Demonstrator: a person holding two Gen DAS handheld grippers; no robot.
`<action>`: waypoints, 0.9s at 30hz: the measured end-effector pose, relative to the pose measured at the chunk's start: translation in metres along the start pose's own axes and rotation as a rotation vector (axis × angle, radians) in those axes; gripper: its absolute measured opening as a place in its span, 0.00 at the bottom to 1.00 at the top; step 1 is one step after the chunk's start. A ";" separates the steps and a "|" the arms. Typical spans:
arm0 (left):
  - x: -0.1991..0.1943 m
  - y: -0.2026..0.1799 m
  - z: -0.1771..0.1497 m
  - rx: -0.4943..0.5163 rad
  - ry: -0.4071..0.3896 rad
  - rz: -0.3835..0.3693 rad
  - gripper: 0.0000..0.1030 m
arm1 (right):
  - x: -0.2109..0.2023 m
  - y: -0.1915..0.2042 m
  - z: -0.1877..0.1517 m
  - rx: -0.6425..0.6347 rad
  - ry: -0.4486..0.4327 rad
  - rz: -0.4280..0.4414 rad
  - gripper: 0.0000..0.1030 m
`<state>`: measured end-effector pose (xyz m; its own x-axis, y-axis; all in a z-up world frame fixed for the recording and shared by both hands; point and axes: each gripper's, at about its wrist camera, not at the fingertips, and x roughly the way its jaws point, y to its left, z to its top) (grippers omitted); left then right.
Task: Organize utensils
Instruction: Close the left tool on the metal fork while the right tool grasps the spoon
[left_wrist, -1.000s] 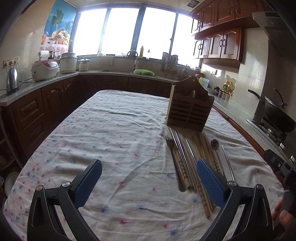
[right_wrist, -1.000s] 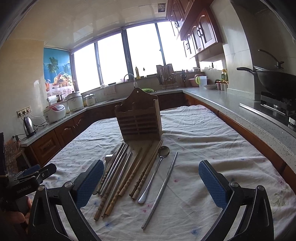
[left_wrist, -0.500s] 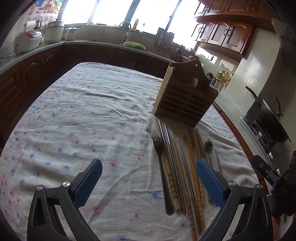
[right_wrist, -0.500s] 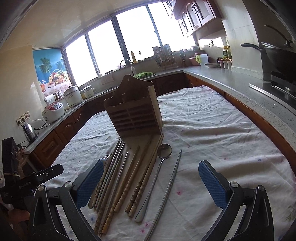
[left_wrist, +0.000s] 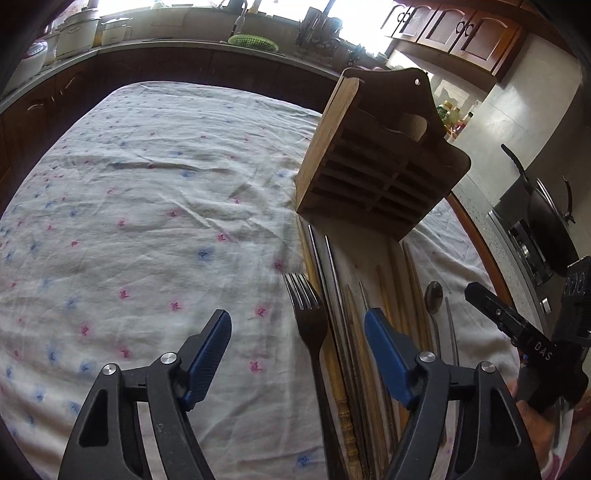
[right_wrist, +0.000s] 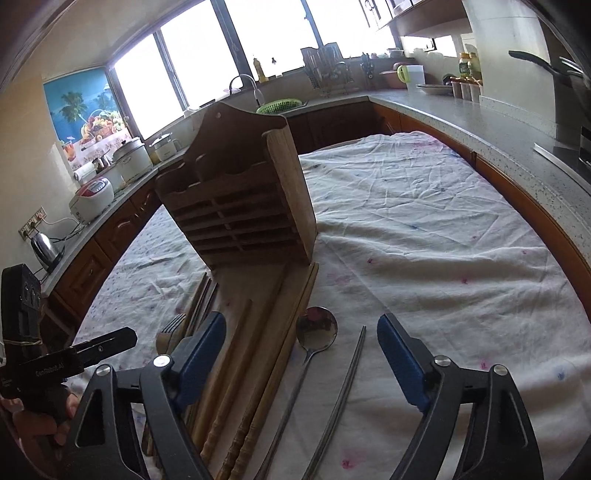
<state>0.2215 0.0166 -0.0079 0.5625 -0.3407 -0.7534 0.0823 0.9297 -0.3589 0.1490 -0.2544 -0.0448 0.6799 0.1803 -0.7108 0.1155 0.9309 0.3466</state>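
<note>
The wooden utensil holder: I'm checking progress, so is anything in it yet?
Apparently empty: the wooden utensil holder shows nothing above its rim, and the fork, spoon and chopsticks lie on the tablecloth.

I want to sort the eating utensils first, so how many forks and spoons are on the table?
2: one fork at the left end of the row, between the left gripper's fingers, and one spoon near the right end. Chopsticks could hide others.
</note>
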 end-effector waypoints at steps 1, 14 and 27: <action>0.007 0.001 0.003 -0.002 0.016 -0.006 0.65 | 0.006 -0.001 0.002 -0.005 0.014 0.004 0.73; 0.049 -0.002 0.022 0.036 0.105 -0.058 0.25 | 0.053 -0.012 0.003 -0.019 0.151 -0.012 0.11; 0.001 -0.003 0.008 0.044 0.021 -0.122 0.18 | 0.004 -0.001 0.006 -0.016 0.044 0.008 0.03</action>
<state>0.2283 0.0143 -0.0037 0.5287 -0.4543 -0.7170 0.1856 0.8861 -0.4246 0.1561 -0.2564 -0.0443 0.6485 0.2012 -0.7341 0.0979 0.9344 0.3426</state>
